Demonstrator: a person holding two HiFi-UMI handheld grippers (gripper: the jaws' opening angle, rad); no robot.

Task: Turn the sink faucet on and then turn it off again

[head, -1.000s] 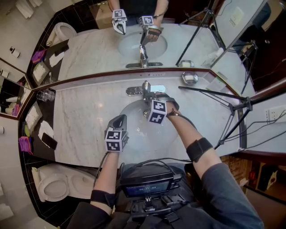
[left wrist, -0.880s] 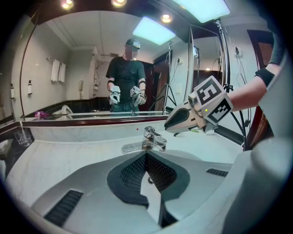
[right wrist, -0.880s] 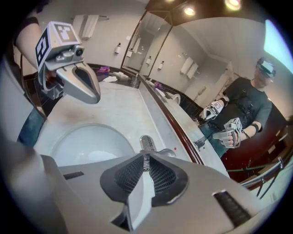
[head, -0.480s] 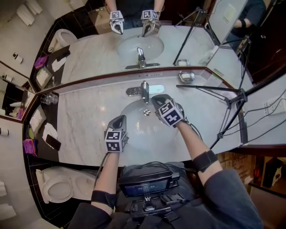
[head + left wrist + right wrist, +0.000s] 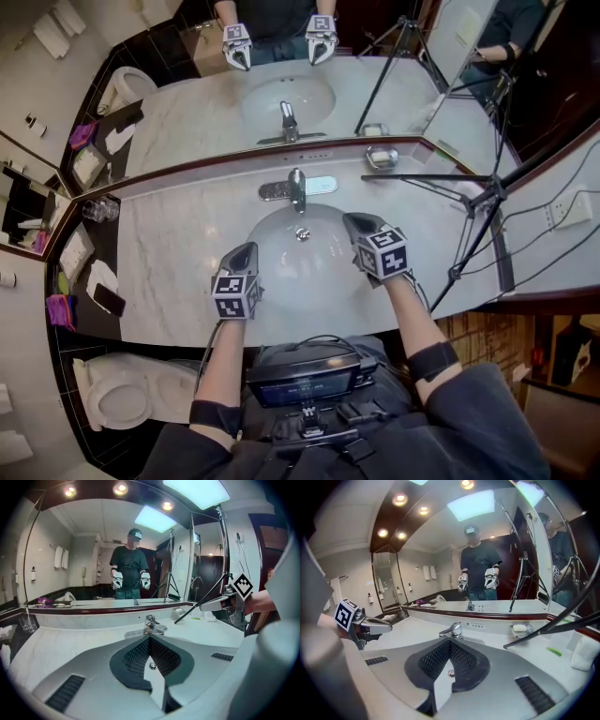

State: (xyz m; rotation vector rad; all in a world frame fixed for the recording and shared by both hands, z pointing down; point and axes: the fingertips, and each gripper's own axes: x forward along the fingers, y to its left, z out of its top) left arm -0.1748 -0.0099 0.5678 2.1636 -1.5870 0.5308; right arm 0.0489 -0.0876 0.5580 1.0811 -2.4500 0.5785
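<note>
The chrome faucet stands at the back of the white sink basin, its lever lying level, and I see no water running. My right gripper hangs over the basin's right rim, well clear of the faucet, jaws shut and empty. My left gripper hovers over the basin's left rim, also shut on nothing. In the left gripper view the faucet shows beyond the closed left gripper. In the right gripper view the faucet sits beyond the closed right gripper.
A soap dish sits at the back right of the marble counter. A tripod leans over the counter's right end. A glass and a phone are at the left, a toilet below. The mirror backs the counter.
My right gripper has come off the faucet lever and drawn back to the right over the basin rim, rolling its marker cube upward. The left gripper has barely shifted.
</note>
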